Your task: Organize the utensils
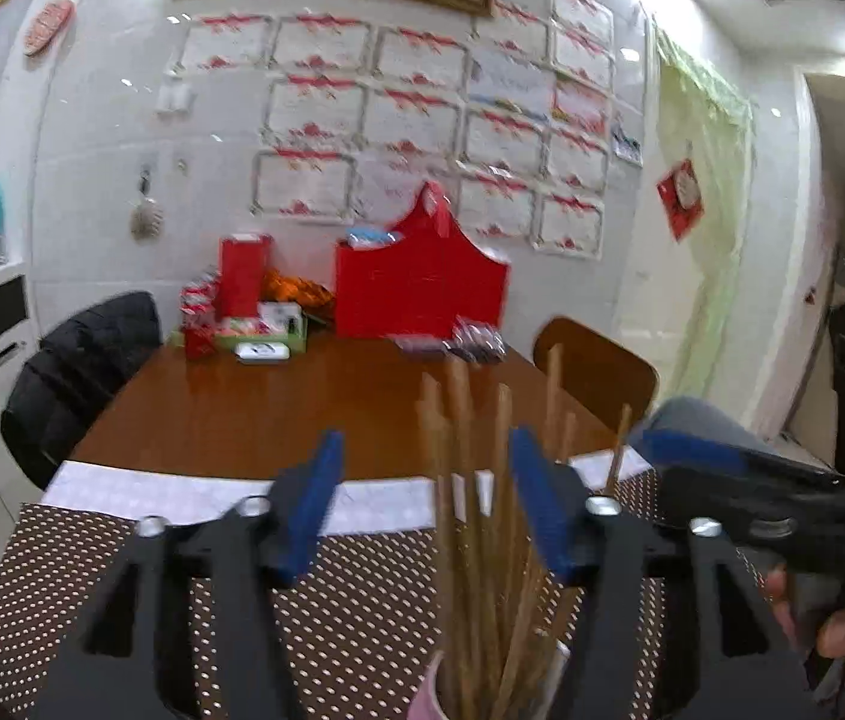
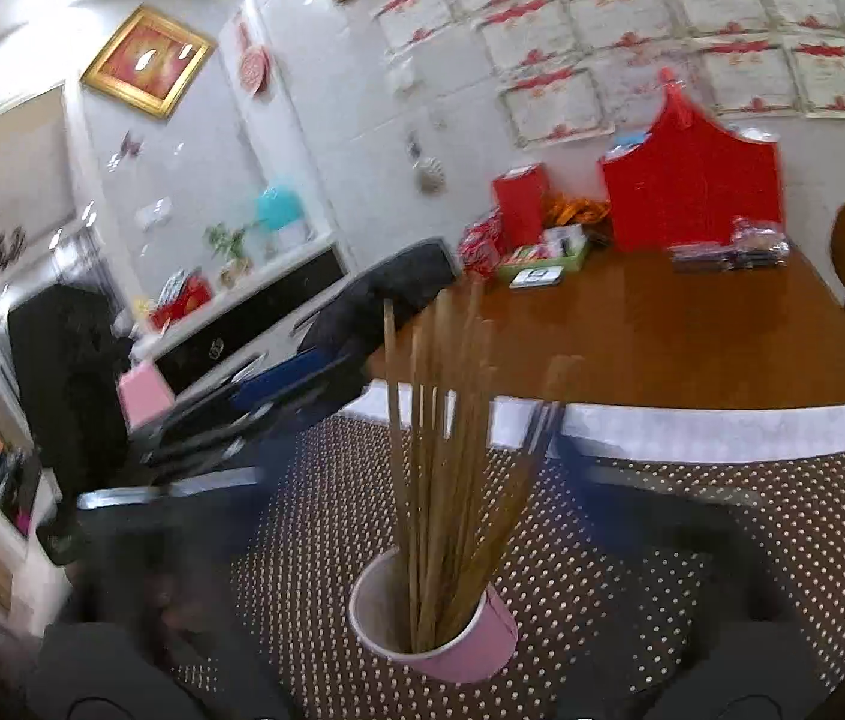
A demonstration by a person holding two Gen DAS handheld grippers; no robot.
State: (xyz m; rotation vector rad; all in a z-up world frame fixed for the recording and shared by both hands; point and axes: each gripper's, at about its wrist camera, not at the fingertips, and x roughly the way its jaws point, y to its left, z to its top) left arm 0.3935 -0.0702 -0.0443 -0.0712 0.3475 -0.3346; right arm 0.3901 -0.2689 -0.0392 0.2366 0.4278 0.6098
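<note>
A bundle of wooden chopsticks stands fanned out in a pink cup on the dotted mat at the near end of the tabletop. The left claw is spread wide, empty, with the sticks rising between its blue fingers. The right claw is too smeared to judge. The cup looks light and top-heavy; I'd guess a sideways knock on the sticks would tip it and scatter them.
</note>
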